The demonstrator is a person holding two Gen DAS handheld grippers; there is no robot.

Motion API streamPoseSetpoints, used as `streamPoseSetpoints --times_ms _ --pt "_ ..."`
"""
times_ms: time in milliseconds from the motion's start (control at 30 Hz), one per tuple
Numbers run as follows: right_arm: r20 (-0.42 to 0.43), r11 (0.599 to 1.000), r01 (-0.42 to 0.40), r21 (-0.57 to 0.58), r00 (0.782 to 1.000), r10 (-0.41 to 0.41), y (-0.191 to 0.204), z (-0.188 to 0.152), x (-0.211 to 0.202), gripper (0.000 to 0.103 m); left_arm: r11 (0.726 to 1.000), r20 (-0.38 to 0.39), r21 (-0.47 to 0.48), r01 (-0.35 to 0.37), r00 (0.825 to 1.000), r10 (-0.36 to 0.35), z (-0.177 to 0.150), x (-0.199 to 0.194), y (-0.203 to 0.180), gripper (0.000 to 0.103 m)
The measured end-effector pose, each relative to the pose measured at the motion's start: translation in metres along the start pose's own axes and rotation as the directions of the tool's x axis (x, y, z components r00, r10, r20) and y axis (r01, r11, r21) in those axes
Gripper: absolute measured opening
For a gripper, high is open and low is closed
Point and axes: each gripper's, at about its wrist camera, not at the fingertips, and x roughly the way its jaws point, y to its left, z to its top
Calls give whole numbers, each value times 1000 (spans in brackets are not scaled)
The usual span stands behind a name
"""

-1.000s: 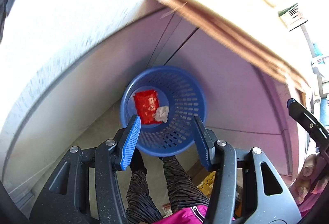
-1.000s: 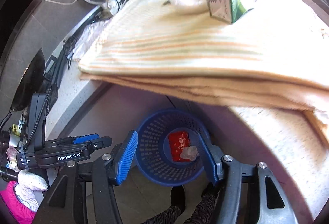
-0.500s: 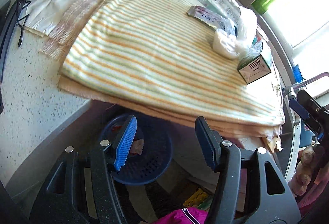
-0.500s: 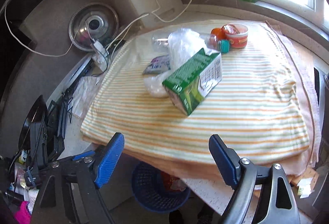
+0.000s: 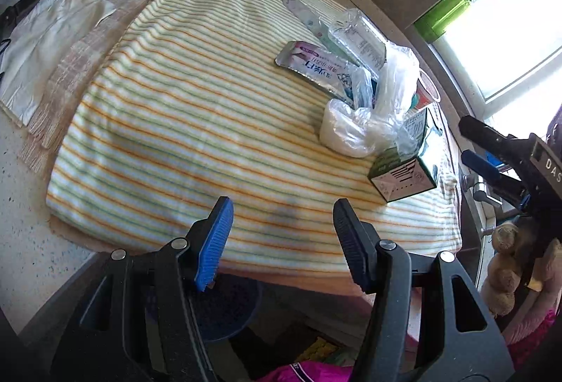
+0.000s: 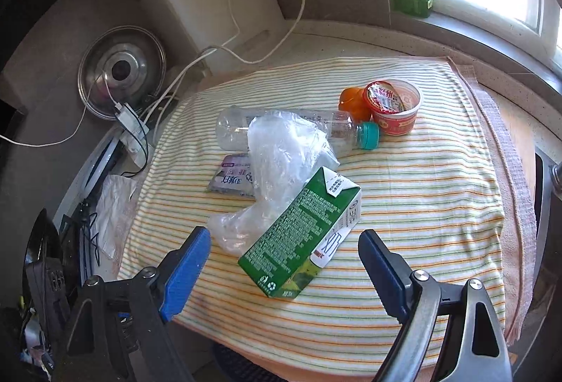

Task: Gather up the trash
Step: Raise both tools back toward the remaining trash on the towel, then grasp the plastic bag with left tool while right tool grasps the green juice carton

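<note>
both my grippers hover open and empty over the striped cloth, trash ahead of them.

my right gripper [image 6: 281,261] has just been opening its jaws wide, nothing between them; the green carton [image 6: 302,238] lies on its side on the striped cloth [image 6: 421,199] just ahead of its fingertips, leaning against a crumpled clear plastic bag [image 6: 277,157]. beyond them lie a clear bottle [image 6: 316,129] with a teal cap, a flat wrapper [image 6: 232,180], a red cup [image 6: 395,106] and something orange [image 6: 351,99]. my left gripper [image 5: 281,234] stands about half open, its jaws just widened, holding nothing; the trash sits ahead and to its right, well apart. the blue basket [image 5: 228,311] shows below the counter edge, under its fingers.
</note>
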Motion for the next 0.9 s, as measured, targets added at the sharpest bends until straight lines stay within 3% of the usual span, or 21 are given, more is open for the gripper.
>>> streamPoseSetpoints --times_ms 400,700,900 --pt "-117 987 -6 163 993 26 -33 17 45 88 993 -45 -71 94 994 -97 42 41 -13 61" --pt "-163 982 -19 188 985 50 -41 20 58 85 971 -82 -179 160 981 -177 63 74 -10 61" --pt "-190 980 -43 196 978 81 -45 15 58 78 965 -103 -184 189 972 -210 68 88 -19 60"
